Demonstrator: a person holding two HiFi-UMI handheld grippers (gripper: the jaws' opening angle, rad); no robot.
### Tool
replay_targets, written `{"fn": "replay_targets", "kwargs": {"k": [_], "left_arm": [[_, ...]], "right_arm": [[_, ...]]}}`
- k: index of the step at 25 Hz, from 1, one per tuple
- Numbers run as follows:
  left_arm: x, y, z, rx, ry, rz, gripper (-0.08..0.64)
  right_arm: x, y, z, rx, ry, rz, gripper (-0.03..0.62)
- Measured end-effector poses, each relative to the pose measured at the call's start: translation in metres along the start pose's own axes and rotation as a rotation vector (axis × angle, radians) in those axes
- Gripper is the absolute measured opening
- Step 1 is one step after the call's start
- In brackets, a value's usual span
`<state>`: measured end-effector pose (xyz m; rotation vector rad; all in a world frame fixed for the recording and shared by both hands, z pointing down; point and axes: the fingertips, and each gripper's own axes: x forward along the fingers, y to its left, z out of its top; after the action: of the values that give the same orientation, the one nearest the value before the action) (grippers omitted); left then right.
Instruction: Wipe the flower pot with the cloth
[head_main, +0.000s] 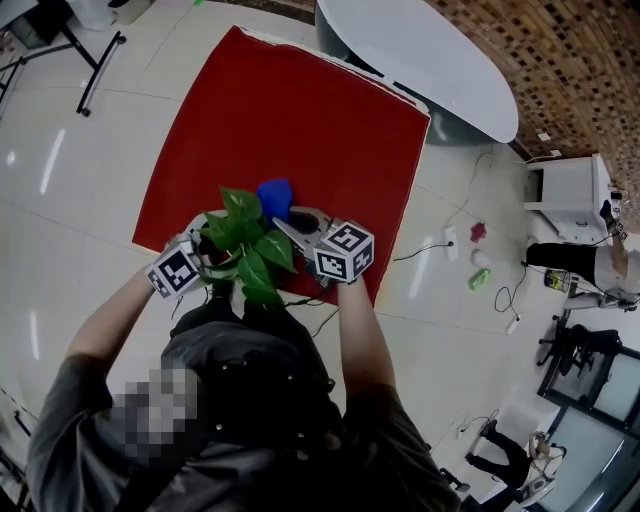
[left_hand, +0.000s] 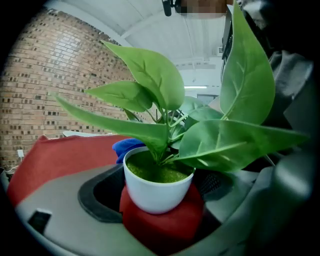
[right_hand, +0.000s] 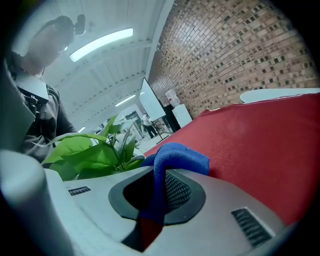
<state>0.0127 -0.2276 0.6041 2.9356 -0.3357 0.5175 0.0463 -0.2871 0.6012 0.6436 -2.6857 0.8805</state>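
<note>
Room: pale glossy floor (head_main: 80, 230) with a red mat (head_main: 290, 130) spread across it, a white oval table (head_main: 420, 50) at the mat's far corner, and a brick wall (head_main: 560, 60) beyond.

Item 1 — flower pot (left_hand: 157, 187): small, white and upright, green-topped and carrying broad leaves (head_main: 245, 245). It is at the mat's near edge, clamped between the jaws of the left gripper (head_main: 195, 258). This looks like a steadying hold, so the pot will not turn or tip under rubbing. Whether its base rests on the mat or is raised off it cannot be told.

Item 2 — cloth (right_hand: 175, 155): blue, pinched in the right gripper (head_main: 290, 225), with a fold bunched above the jaws and the tail hanging between them. It is just beside the pot on the far side, apparently ready to meet the wall. No contact is visible yet.

Obstructions: the leaves overhang the rim and hide the pot entirely from the head view. The left jaws also cover two flanks of the wall, so those parts would probably need a re-grip.

Surroundings: cables (head_main: 430, 250) and small oddments lie on the floor to the right, well apart from the work.
</note>
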Motion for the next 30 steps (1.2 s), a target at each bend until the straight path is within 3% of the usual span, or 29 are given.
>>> {"fn": "replay_targets", "kwargs": {"k": [6, 15, 18, 24, 30], "left_arm": [[-0.002, 0.003, -0.002, 0.0, -0.003, -0.021, 0.466], [-0.007, -0.008, -0.003, -0.011, -0.012, 0.018, 0.468], [-0.009, -0.008, 0.001, 0.006, -0.005, 0.043, 0.468], [-0.019, -0.014, -0.004, 0.085, 0.027, 0.087, 0.471], [-0.055, -0.019, -0.027, 0.021, 0.06, 0.138, 0.472]], "right_arm": [[0.015, -0.009, -0.008, -0.041, 0.054, -0.027, 0.057], [0.016, -0.006, -0.034, -0.23, 0.173, -0.189, 0.057], [0.01, -0.01, -0.028, -0.21, 0.125, -0.267, 0.057], [-0.046, -0.016, -0.016, -0.09, -0.067, -0.498, 0.057], [-0.112, 0.008, -0.03, -0.026, -0.15, -0.674, 0.057]]}}
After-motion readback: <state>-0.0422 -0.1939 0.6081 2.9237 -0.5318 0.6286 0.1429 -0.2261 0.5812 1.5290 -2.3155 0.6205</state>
